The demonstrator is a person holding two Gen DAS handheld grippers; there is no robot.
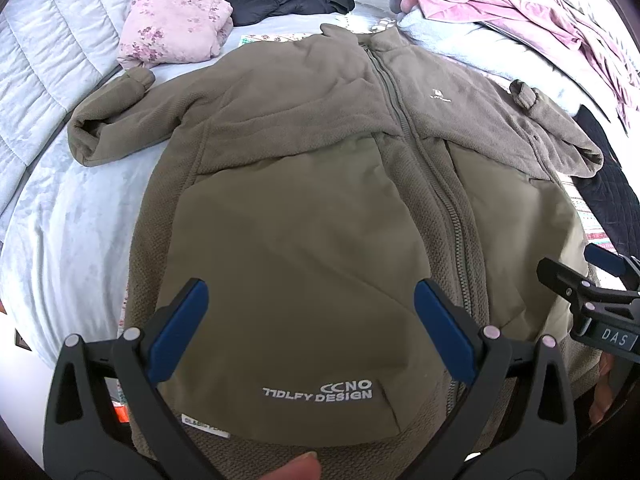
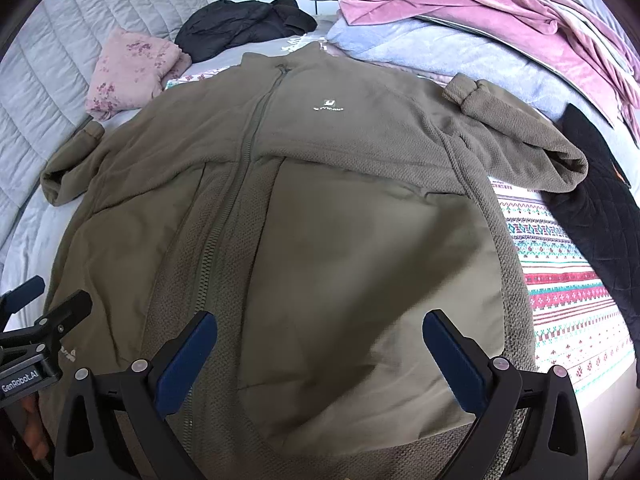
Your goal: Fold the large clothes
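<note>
Olive jacket (image 1: 320, 200) lies flat, zipped, on the bed (image 1: 60, 220). Left tool (image 1: 312, 320) and right tool (image 2: 320, 356) hover spread wide, empty, above its hem. Sleeves (image 2: 520, 140) bent upward.

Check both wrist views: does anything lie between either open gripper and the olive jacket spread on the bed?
Nothing visible does. The left gripper and right gripper hang open directly over the olive jacket, with only its fabric between their fingers.

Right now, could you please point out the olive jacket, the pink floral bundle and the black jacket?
olive jacket (image 1: 304, 216), left wrist view, smooth front panel.
pink floral bundle (image 1: 172, 24), left wrist view, middle of its top.
black jacket (image 2: 240, 24), right wrist view, its crumpled body.
</note>
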